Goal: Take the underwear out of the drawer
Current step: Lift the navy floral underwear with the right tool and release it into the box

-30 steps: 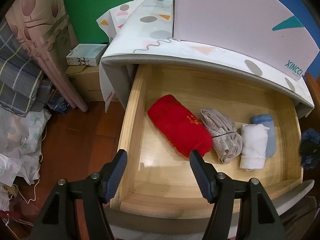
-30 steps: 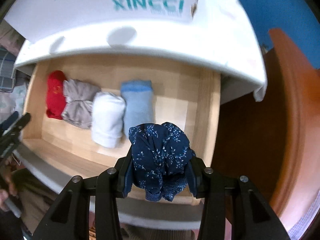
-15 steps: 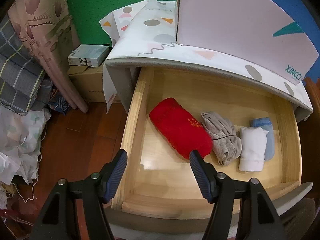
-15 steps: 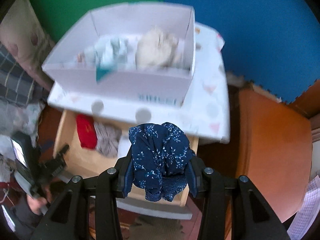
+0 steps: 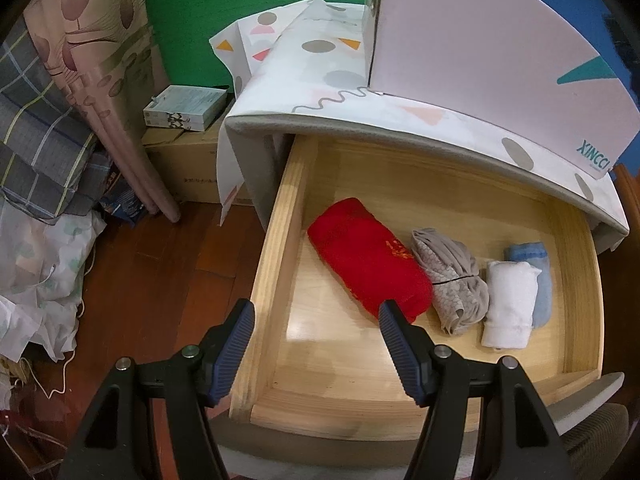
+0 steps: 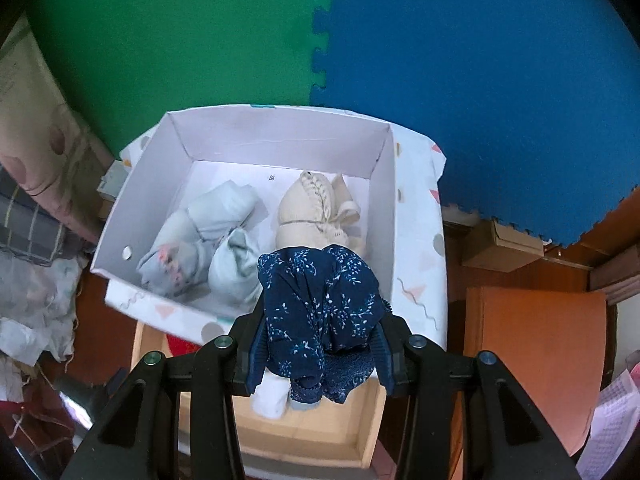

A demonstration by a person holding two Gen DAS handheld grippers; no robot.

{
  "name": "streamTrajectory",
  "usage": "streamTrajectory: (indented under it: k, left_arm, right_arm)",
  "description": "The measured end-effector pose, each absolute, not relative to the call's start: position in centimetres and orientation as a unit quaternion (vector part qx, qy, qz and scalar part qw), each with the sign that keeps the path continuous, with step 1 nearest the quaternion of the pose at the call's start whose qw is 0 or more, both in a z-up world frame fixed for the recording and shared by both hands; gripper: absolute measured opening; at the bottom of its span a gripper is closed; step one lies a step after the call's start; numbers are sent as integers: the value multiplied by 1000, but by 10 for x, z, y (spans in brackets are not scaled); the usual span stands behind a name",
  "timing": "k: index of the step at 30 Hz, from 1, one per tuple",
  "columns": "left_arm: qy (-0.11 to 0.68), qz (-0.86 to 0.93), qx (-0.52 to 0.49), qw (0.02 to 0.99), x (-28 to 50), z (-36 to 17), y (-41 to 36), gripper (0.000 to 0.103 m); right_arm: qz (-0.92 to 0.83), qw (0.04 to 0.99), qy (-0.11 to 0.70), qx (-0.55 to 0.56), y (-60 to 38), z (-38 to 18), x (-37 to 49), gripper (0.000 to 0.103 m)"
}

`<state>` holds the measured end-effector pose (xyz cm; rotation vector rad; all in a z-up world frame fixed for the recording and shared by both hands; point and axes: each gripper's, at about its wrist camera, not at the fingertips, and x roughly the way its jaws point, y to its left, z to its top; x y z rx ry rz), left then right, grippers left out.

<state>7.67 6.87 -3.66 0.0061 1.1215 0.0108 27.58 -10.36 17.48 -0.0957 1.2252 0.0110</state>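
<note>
The right hand-held gripper [image 6: 320, 344] is clenched on a navy floral underwear [image 6: 320, 312], bunched between its pads and held up in the air in front of the white box [image 6: 384, 184] that sits on the patterned surface [image 6: 420, 264]. In the right wrist view the bundle overlaps the box's near right corner, and its lace hem hangs below the jaws. Inside the box lie 2 bundles: a pale grey one [image 6: 208, 248] to the left and a cream one [image 6: 312, 208] to the right, close together. Below the surface the wooden drawer [image 5: 276, 264] stands pulled out. It holds 4 rolled pieces in a row, each touching the next: a red roll [image 5: 368, 256] on the left, then a grey-beige roll [image 5: 452, 276], a white roll [image 5: 508, 304] and a light blue roll [image 5: 532, 272] partly behind the white one. The left hand-held gripper [image 5: 316, 320] hangs released over the drawer's front left corner, its jaws wide apart and grasping nothing; its left finger sits over the drawer's side wall, and its right finger overlaps the near end of the red roll in the view. A small carton [image 5: 184, 108] rests on a cardboard box [image 5: 180, 172] on the floor left of the drawer.
</note>
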Motion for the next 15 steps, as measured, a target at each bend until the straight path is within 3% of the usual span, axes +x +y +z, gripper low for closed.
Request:
streamTrajectory:
  k: [8,15]
  left_arm:
    - [533,8,-1,846,76,-37,72,66]
    - [534,6,-6,845,77,-38,73,66]
  right_arm:
    - [-10,796,603,-50,-93,129,315,42]
    - [-15,779,624,-49,-94,96,328,50]
